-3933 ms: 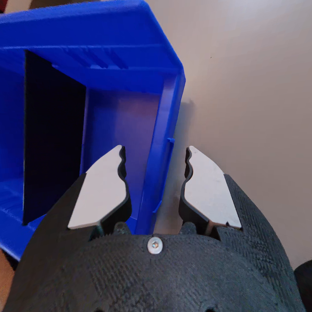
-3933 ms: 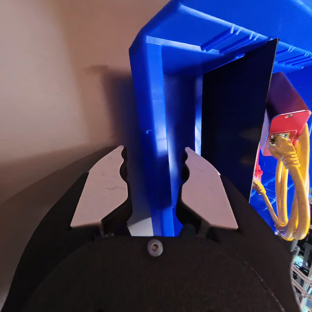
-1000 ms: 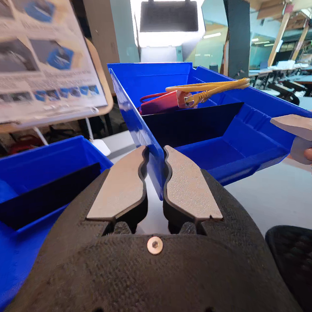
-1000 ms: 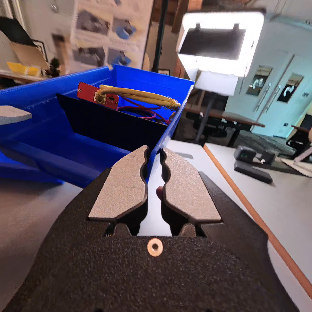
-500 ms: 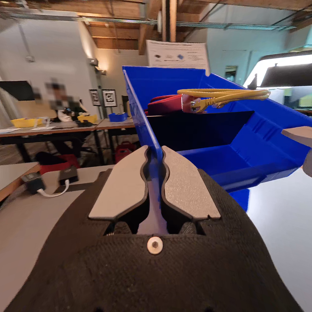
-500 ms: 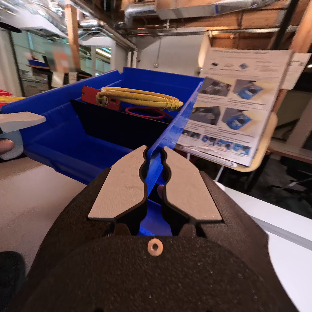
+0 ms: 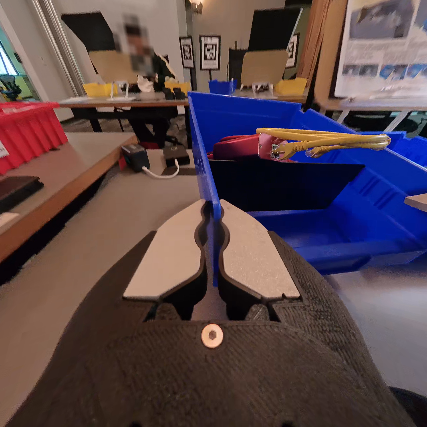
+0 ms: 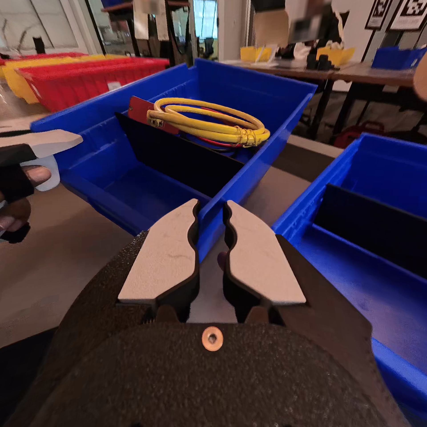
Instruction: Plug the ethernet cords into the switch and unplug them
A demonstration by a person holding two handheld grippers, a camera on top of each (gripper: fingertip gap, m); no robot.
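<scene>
A blue bin has a black divider across its middle. Behind the divider a red switch lies with a coiled yellow ethernet cord plugged into it. My left gripper is shut on the bin's left wall. In the right wrist view the same bin, switch and cord show, with a red cable beneath the coil. My right gripper is shut on the bin's right wall. The left gripper shows at the far wall, held by a hand.
A second blue bin with its own black divider stands close on the right. Red totes and a yellow one sit back left. Black devices with a white cable lie on the grey table. A poster board stands back right.
Both grippers have kept their hold on the bin walls and swung the bin round. The poster has moved from left to right of view, and the second bin now lies to the right.
</scene>
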